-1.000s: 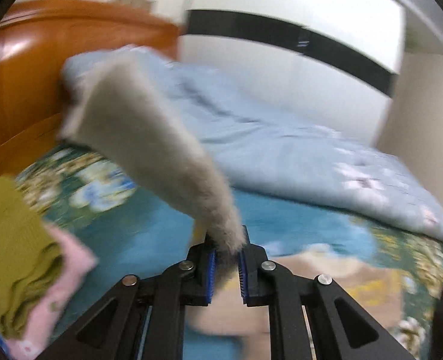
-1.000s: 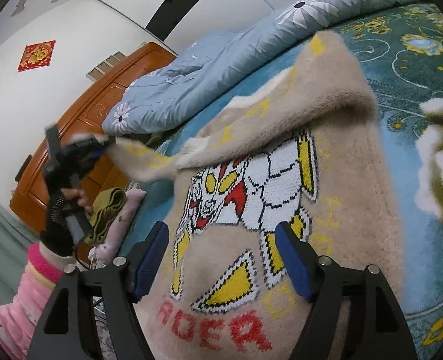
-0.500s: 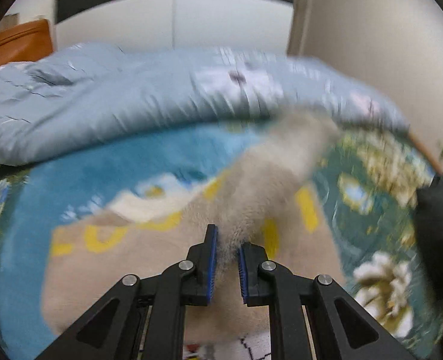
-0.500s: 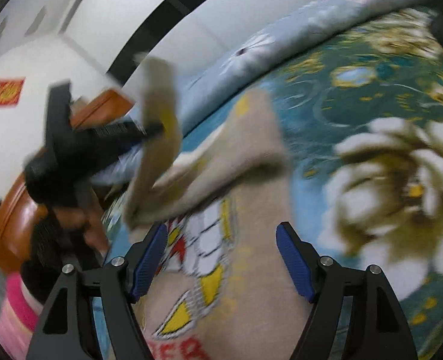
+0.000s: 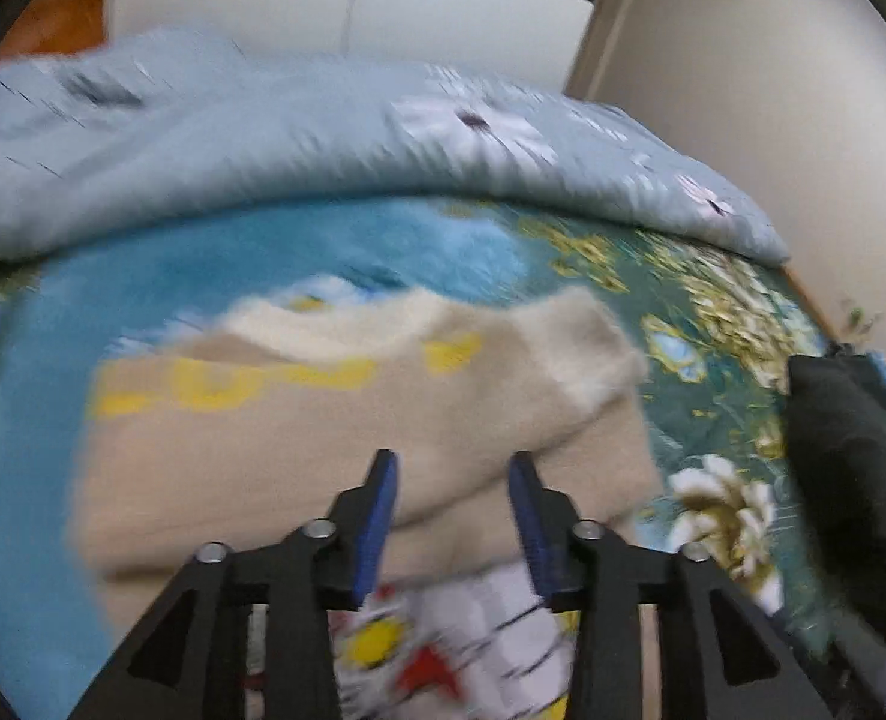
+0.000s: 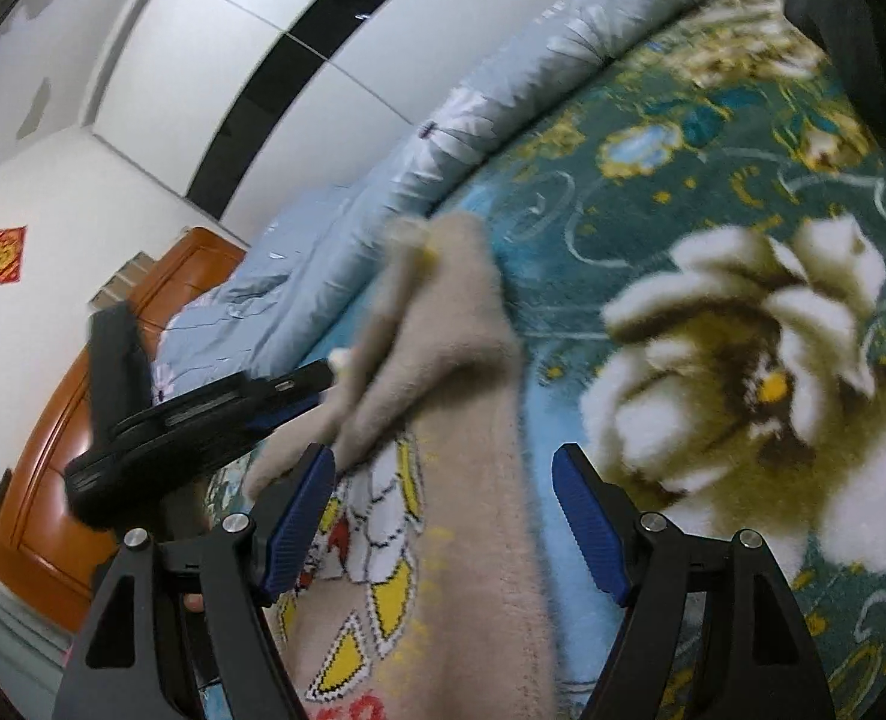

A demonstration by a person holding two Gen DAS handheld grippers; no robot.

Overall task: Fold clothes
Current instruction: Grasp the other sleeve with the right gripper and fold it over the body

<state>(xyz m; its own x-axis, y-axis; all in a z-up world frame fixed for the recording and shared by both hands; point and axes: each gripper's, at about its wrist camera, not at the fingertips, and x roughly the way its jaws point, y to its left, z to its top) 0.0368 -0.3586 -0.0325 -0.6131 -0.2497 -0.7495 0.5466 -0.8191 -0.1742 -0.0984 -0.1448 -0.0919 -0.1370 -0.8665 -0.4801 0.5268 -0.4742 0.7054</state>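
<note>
A beige knit sweater (image 5: pixel 299 438) with a yellow, red and white cartoon print lies on the teal floral bedspread (image 5: pixel 712 324). One sleeve (image 5: pixel 550 378) lies folded across its chest. My left gripper (image 5: pixel 451 474) is open just above the sweater, holding nothing. In the right wrist view the sweater (image 6: pixel 472 480) runs up the middle with the folded sleeve (image 6: pixel 431 324) on it. My right gripper (image 6: pixel 443 480) is open over the sweater's right edge. The left gripper (image 6: pixel 215 420) shows there at the left, beside the sleeve.
A light blue quilt (image 5: pixel 263 144) is bunched along the far side of the bed. A wooden headboard (image 6: pixel 83 450) stands at the left, white wardrobe doors (image 6: pixel 263 60) behind. A dark object (image 5: pixel 850 480) is at the right edge of the left wrist view.
My left gripper carried the sleeve across over the sweater body and let it go; its jaws opened. The sleeve now lies folded on the chest. My right gripper stayed open.
</note>
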